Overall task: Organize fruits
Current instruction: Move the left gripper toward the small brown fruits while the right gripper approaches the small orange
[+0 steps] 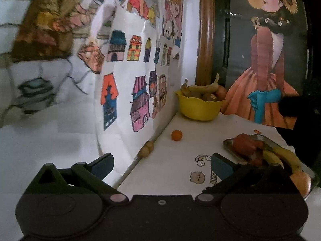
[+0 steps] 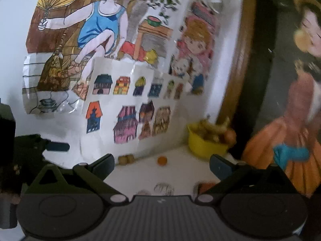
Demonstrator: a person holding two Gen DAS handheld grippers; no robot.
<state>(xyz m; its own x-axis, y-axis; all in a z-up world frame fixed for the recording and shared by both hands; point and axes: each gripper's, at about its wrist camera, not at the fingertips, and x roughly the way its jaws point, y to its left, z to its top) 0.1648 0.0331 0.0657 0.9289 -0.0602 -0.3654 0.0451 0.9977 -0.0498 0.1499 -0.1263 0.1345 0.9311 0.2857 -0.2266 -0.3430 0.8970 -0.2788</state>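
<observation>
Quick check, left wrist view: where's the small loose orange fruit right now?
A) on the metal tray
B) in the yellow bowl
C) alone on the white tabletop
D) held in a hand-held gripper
C: the small round orange fruit sits by itself on the white tabletop, short of the yellow plastic bowl and left of the metal tray.

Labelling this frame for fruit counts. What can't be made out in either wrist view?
- Yellow bowl: lower fruit hidden by its rim and the bananas; motion-blurred in the right wrist view.
- Metal tray: near end covered by the left gripper, right side cut by the fisheye edge.
- Tan lump by the wall: too blurred to identify.
</observation>
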